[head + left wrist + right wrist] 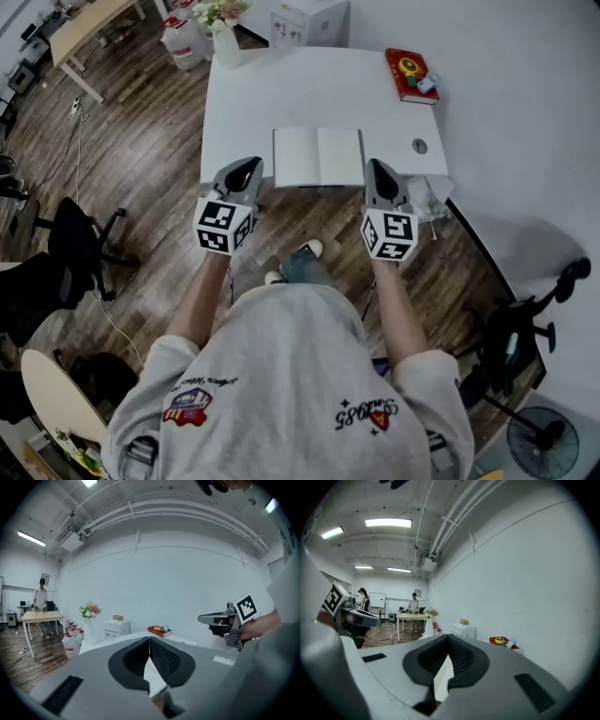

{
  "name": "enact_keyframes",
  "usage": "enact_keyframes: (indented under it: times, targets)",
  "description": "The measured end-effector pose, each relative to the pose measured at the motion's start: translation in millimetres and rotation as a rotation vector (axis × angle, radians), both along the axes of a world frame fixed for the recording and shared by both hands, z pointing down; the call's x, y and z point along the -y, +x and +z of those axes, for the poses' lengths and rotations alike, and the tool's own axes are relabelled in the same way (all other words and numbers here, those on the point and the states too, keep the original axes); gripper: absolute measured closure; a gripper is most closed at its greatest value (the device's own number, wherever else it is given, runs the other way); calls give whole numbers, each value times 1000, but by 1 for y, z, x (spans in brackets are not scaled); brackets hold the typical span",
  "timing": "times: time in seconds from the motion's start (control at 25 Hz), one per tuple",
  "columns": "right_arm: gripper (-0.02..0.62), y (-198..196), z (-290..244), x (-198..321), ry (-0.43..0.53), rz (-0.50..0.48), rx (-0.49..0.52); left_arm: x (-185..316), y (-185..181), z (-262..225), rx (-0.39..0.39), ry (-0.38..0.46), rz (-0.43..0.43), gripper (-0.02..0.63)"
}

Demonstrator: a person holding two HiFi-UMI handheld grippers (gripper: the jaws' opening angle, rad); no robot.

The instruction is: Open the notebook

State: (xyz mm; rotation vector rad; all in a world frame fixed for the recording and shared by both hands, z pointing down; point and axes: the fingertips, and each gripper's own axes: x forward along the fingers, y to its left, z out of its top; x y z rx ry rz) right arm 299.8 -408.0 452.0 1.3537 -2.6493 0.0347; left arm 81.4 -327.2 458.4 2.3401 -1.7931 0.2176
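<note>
Evidently light, with floppy pages best pinched at an outer edge, the notebook (319, 157) lay open near the counter's (253, 94) front edge, just beyond the closed, empty left gripper (246, 171) and right gripper (379, 172).

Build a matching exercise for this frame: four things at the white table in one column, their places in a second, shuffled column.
Things:
1. open white notebook
2. red hardcover book
3. white vase of flowers
4. small round grey disc

Places on the white table, seen from the head view:
A. far left corner
B. toward the near right corner
C. middle of the near edge
D. far right corner

Pairs: 1-C; 2-D; 3-A; 4-B
</note>
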Motion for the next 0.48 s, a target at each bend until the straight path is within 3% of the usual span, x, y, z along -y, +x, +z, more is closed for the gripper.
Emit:
enact_keyframes:
  times: [0.48]
  targets:
    - [594, 10, -7, -51, 8, 4, 21, -36, 15, -1, -7, 12, 42, 601]
